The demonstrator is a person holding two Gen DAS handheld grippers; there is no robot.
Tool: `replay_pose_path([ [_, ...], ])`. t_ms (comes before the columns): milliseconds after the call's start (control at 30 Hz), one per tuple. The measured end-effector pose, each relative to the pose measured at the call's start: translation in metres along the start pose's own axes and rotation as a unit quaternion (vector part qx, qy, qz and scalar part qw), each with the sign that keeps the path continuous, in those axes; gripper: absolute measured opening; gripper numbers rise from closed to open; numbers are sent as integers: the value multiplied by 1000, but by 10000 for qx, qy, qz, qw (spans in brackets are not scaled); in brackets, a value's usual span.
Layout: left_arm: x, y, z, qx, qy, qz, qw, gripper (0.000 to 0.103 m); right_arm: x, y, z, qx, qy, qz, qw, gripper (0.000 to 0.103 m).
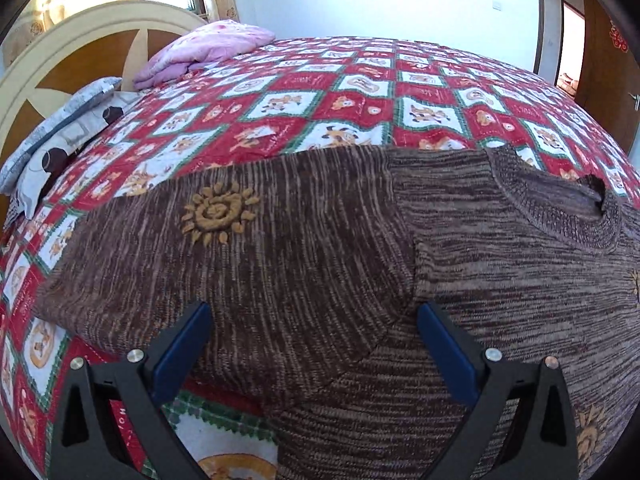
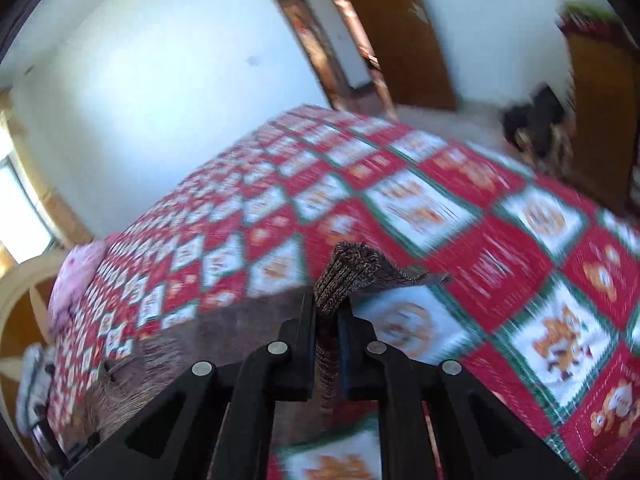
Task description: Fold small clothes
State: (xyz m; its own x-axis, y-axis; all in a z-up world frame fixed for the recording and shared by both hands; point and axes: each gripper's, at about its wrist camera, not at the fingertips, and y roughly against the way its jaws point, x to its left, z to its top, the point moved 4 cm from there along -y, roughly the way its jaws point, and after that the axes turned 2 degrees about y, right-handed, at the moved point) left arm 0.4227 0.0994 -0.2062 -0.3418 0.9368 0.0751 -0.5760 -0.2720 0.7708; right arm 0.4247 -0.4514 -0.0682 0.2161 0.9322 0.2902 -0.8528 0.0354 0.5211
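Two pairs of fingers are in my views, and they stand very differently against the brown knit sweater (image 1: 320,248) spread on the bed. My left gripper (image 1: 314,320) has its blue-padded fingers (image 1: 182,344) spread wide, one on each side of a fold line in the sweater where a sleeve lies over the body; the knit fills the gap between them, but I cannot tell whether the tips touch the cloth or hover just above it. That gripper points steeply down at the sweater, with the ribbed neckline (image 1: 560,208) off to the upper right and an embroidered yellow sun (image 1: 218,214) to the upper left. My right gripper (image 2: 326,312) is nearly pressed together and pinches a ribbed edge of the sweater (image 2: 352,268); a short tuft of knit stands up past the fingertips and a strip of it runs down between the pads. It is tilted more shallowly, looking out across the red, white and green patchwork quilt (image 2: 500,260), and the picture is blurred, so finer detail of the grip is lost to me. More of the brown knit lies flat on the quilt to the lower left in that view. At the head of the bed I see a pink folded blanket (image 1: 208,46), grey patterned pillows (image 1: 60,136) and the curved headboard (image 1: 80,40).
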Motion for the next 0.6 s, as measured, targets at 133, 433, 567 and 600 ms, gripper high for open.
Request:
replay_pose_path([
  [133,0,-2,0,54,-3,-62,10000,103,71,6,3,-122,907,279,9954,8],
  [433,3,-6,-1,120,66,-199,9997,103,224,-8,-70,210,2574,1152,9592,8],
  [567,2,-5,-1,87,64,-213,9997,103,253,-31,-120,657,2823,1393,9469,9],
  [600,3,-4,-2,81,75,-236,9997,103,258,-37,-134,817,2849,1493,9433,10],
])
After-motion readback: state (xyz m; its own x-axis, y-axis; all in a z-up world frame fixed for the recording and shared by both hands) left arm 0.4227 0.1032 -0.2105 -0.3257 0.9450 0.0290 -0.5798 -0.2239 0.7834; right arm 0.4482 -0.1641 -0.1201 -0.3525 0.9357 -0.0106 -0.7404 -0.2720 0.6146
